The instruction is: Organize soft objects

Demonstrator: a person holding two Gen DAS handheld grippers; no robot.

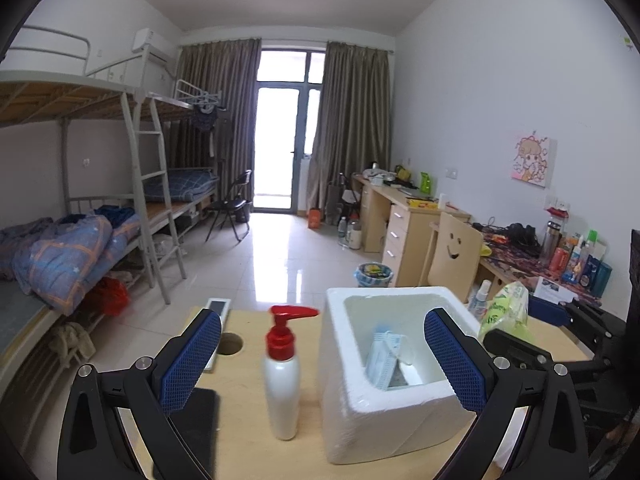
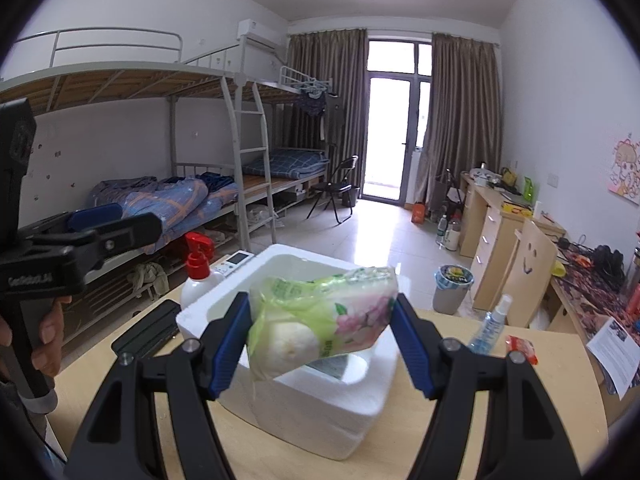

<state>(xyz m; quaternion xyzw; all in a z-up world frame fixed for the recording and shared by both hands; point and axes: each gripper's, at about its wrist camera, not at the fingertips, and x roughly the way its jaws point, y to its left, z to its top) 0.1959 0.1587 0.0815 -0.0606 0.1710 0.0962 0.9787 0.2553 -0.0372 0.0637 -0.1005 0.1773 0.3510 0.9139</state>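
No print on my tissue pack (image 2: 324, 320) reads clearly. My right gripper (image 2: 320, 332) pinches its ends; it hangs over the foam box (image 2: 320, 412), long axis across the fingers, tilted up rightward. Masks (image 1: 386, 360) lie inside. My left gripper (image 1: 324, 360) gapes wide, empty, behind a pump bottle (image 1: 282, 376).

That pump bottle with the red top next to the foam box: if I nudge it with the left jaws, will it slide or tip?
The pump bottle will probably tip: it stands tall and narrow on a small base. Its white, opaque body hides the fill level, so its weight is uncertain. The smooth plastic may slip against the pads. It stands beside the foam box, which might catch a fall that way.
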